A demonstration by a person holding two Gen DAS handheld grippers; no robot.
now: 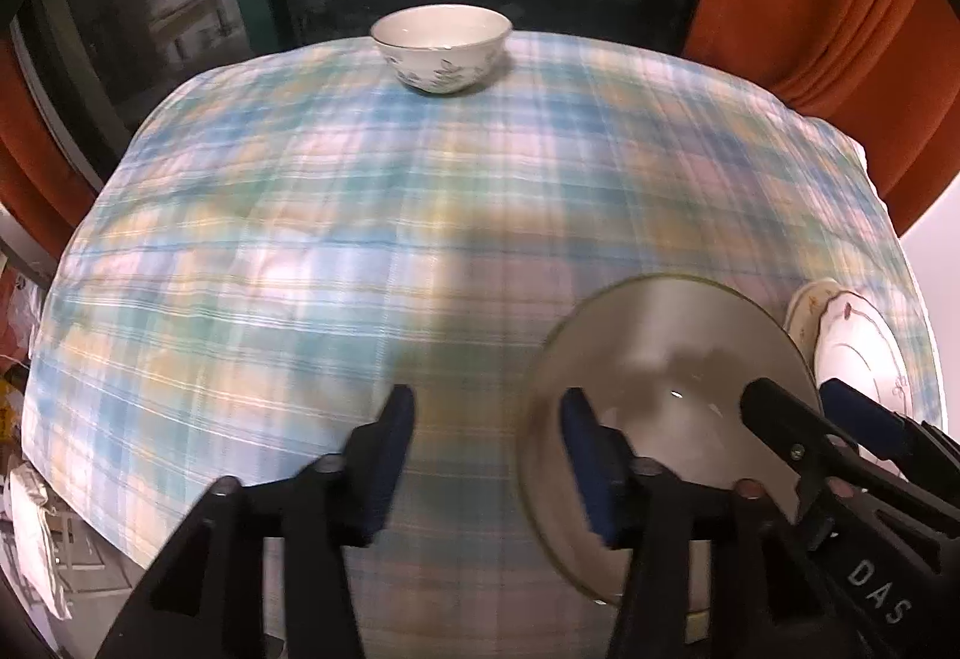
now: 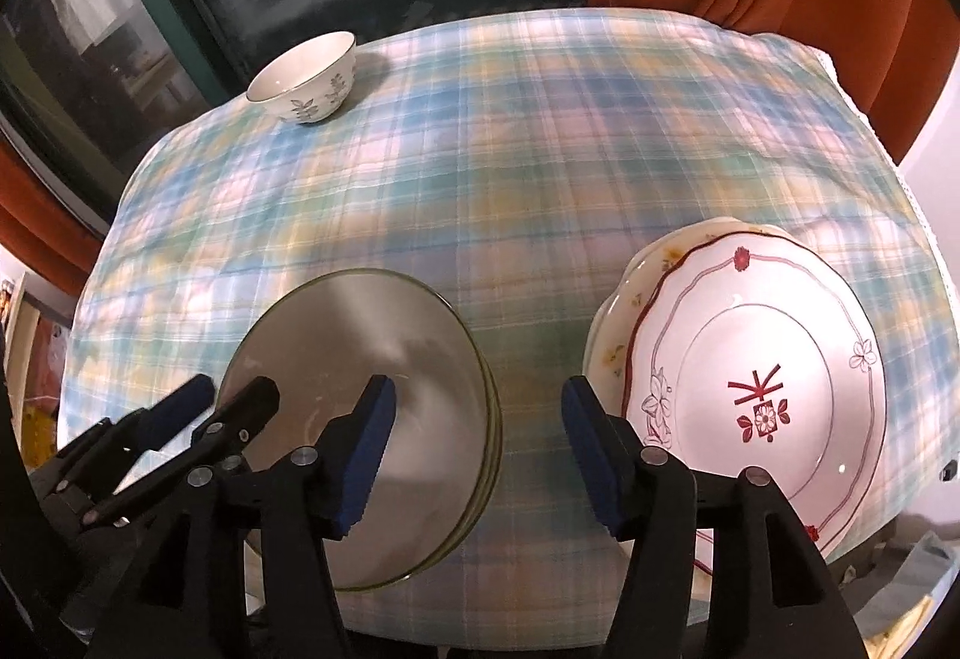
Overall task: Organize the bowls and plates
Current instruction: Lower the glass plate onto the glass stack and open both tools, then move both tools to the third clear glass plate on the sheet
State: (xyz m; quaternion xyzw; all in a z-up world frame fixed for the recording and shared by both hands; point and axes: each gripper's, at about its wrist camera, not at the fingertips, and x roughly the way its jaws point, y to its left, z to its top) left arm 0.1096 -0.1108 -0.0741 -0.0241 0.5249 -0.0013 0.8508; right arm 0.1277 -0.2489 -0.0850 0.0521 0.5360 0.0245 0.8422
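A: The left hand-held gripper (image 1: 486, 455) stands spread; one blue pad hangs over bare plaid cloth (image 1: 300, 215), the other over the near rim of the glass bowls (image 1: 666, 359), and nothing is pinched. What does your side give?

B: The right hand-held gripper (image 2: 477, 446) is spread too, gripping nothing. Its left pad overlaps the glass bowls (image 2: 372, 335), its right pad stands at the edge of the plates (image 2: 756, 389), with bare cloth between them.

A: From the left camera the glass looks like a single bowl.

B: The right camera shows several rims nested along its side, so it is a stack. It also shows the plates fully: a white one with red flowers and a red mark in the middle, lying on a cream one.

A: I see only their edge, far right. The small white bowl (image 1: 441, 44) sits at the far edge of the worktop, by the window.

B: For me it stands far left (image 2: 303, 80), well apart from both stacks
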